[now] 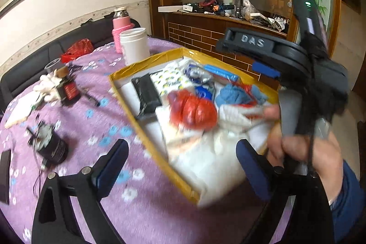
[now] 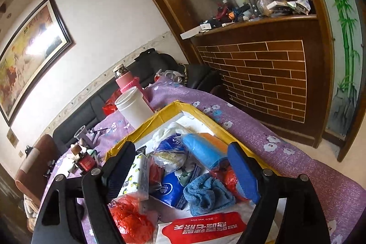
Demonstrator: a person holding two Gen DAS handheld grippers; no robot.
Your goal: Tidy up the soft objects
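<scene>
A yellow-rimmed box [image 1: 119,88] on the purple floral tablecloth holds soft items: a red plastic bag [image 1: 194,109], a blue towel [image 1: 235,93], a lemon-print tissue pack [image 1: 169,79] and white cloth [image 1: 233,116]. My left gripper [image 1: 180,164] is open and empty above the box's near corner. The other gripper's body [image 1: 286,61] and the hand holding it are at the right. In the right wrist view my right gripper [image 2: 183,166] is open and empty over the box [image 2: 173,106], above the blue towel [image 2: 205,193], blue tissue packs [image 2: 171,189], red bag [image 2: 130,218] and red wet-wipe pack [image 2: 205,228].
A white jar [image 1: 135,45] and pink flask [image 1: 122,26] stand behind the box. White gloves [image 1: 48,86], a red-black device [image 1: 68,90], a black motor [image 1: 50,145] and a red bag [image 1: 77,49] lie to the left. A cluttered wooden counter [image 2: 263,20] is behind.
</scene>
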